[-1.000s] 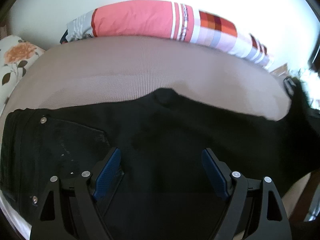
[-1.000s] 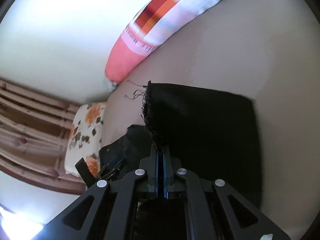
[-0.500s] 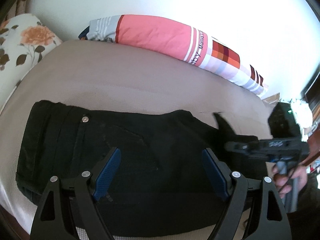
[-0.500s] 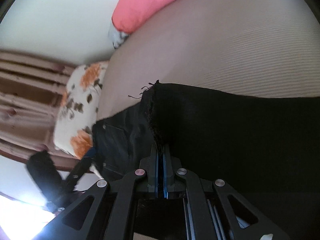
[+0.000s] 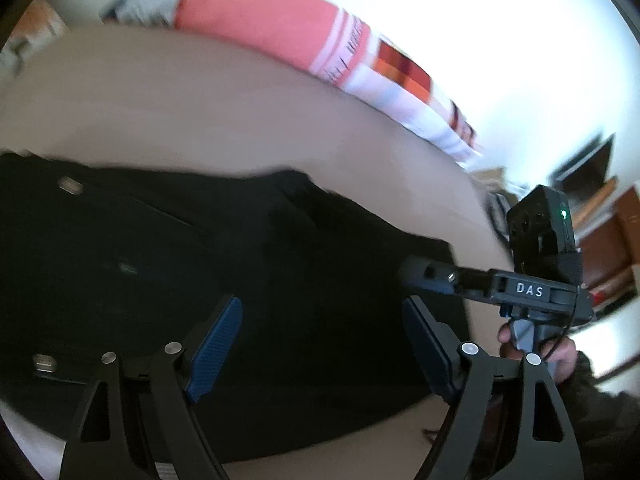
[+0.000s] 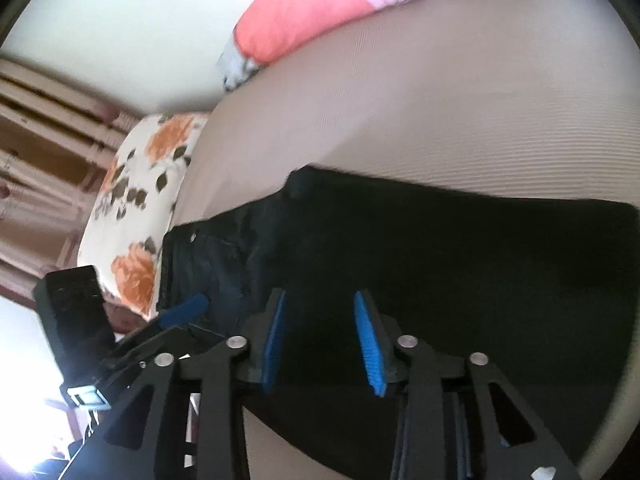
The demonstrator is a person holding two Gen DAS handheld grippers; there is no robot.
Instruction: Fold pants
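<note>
We're reading white "DAS" on the right gripper (image 5: 420, 276) body, left wrist view | we're seeing lettering on the striped pillow (image 5: 348, 46), too blurred to read | we're finding nothing else legible.

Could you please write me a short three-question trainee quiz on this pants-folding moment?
1. True or false: the right gripper is shut on the black pants.
2. The left gripper is: A) open above the pants, B) shut on the waistband, C) holding a pillow.
3. Fill in: the flower-patterned pillow lies beside the pants' ____ end.

Key: 1 false, its jaws are apart; 2 A; 3 waistband.
</note>
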